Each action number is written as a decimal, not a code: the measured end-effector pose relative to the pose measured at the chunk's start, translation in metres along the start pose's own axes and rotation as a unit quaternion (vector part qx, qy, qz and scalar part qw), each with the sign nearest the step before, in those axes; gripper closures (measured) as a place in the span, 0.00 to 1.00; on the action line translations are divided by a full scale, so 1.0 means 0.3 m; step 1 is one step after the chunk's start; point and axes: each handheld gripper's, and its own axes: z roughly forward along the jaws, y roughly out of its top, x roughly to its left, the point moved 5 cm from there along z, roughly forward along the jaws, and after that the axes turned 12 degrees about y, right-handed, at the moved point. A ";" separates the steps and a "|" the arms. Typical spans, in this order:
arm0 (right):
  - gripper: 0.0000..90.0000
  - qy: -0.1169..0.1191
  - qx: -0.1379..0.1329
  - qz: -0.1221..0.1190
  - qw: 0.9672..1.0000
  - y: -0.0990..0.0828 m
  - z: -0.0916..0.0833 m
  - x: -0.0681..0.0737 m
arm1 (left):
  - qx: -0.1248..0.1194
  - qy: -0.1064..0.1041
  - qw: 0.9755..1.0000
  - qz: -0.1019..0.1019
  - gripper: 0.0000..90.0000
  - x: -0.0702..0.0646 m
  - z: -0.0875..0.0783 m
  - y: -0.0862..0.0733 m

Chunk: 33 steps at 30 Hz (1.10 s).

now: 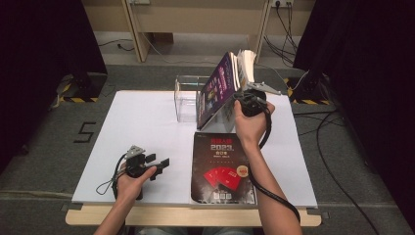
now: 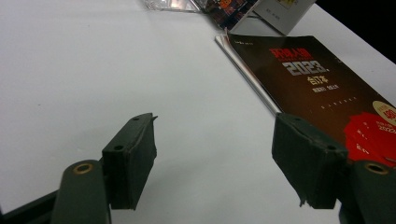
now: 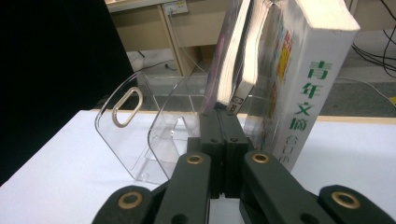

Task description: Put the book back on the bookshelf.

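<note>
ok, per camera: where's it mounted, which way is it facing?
High view: above the person's side, looking forward and down at the table; both forearms, left hand-held gripper, right hand-held gripper.
Left gripper view: along its open jaws, over the dark magazine.
Right gripper view: along shut jaws at leaning books, clear rack.
Shared: the magazine, high and left gripper views.
</note>
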 end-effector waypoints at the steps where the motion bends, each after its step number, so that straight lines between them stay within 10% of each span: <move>1: 1.00 -0.001 -0.001 0.000 1.000 0.003 0.004 -0.002 | 0.000 0.000 1.000 0.000 0.33 0.000 0.000 0.000; 33: 1.00 -0.016 -0.001 -0.005 1.000 0.048 0.037 -0.015 | 0.000 -0.002 1.000 0.001 0.33 -0.006 0.000 0.002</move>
